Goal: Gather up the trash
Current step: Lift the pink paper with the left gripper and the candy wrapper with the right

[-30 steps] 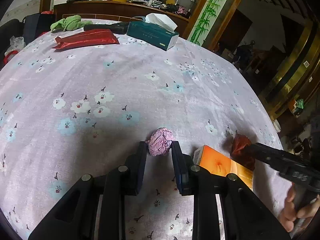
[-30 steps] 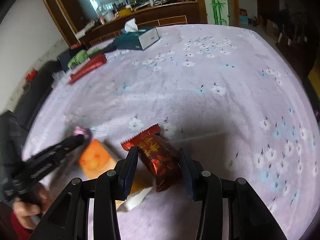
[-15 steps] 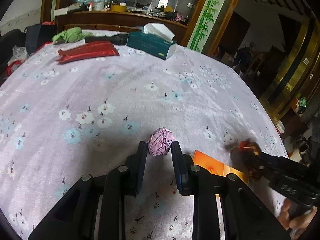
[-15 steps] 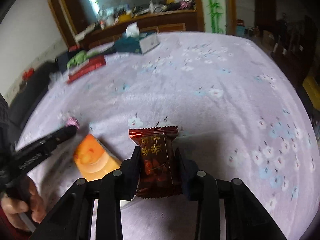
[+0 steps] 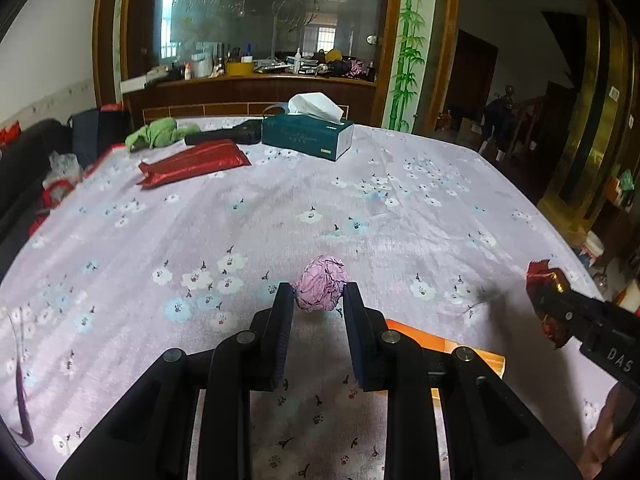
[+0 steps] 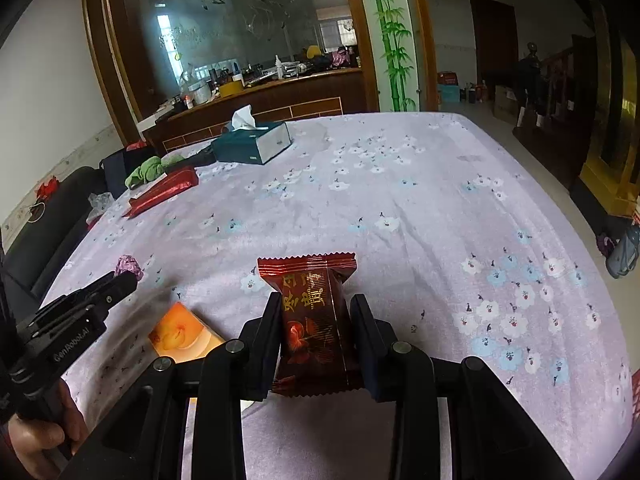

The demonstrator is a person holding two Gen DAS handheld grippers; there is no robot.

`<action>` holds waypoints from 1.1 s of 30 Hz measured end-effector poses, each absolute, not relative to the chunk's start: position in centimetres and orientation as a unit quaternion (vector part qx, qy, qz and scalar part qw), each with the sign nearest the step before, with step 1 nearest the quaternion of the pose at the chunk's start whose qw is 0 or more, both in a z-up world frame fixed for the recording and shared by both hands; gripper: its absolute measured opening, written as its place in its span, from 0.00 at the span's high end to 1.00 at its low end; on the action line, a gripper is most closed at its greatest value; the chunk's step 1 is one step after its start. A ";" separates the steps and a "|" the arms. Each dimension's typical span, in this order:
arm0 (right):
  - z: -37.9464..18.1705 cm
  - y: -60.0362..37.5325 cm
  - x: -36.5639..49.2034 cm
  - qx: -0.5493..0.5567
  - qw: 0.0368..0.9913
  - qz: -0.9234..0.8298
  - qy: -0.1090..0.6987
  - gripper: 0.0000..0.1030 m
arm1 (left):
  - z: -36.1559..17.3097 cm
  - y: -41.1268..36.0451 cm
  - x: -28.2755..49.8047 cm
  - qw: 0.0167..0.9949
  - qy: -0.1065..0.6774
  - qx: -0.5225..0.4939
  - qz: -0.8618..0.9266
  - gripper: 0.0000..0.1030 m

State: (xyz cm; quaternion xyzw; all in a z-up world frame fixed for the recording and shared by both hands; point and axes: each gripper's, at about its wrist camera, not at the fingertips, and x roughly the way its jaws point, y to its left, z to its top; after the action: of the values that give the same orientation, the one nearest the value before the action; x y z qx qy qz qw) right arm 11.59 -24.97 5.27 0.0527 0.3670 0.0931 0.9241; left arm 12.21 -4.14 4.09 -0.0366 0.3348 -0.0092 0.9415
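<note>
While tissue box [image 5: 307, 137] dispenses tissue [image 5: 316, 104], grippers hold trash.

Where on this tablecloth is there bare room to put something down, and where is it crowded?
The wide middle of the tablecloth is bare, from the tissue box forward to the orange packet, and all along the right side. The far left corner is crowded: tissue box, red pouch, green cloth. The near edge is busy with both hand-held grippers.

open: I see wide bare tablecloth [image 6: 420, 208] mid-desk | blocked: orange box [image 6: 184, 336] beside my tongs | far edge: tissue box [image 5: 308, 136], red pouch [image 5: 192, 162], green cloth [image 5: 154, 133]
</note>
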 end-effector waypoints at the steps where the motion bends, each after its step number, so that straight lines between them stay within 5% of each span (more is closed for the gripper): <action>1: 5.3 -25.0 11.5 0.051 0.925 0.093 0.366 0.65 | 4.1 -4.2 12.2 0.942 0.333 -0.033 -0.009 0.77; 33: 6.0 -24.4 10.3 0.043 0.931 0.108 0.346 0.65 | 5.1 -5.9 10.8 0.955 0.293 0.032 0.019 0.77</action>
State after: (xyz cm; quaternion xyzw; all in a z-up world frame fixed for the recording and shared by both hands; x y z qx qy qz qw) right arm 10.32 -24.36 6.02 0.0434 0.3457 0.1081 0.9311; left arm 10.83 -5.95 5.05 0.0318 0.2932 0.0191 0.9553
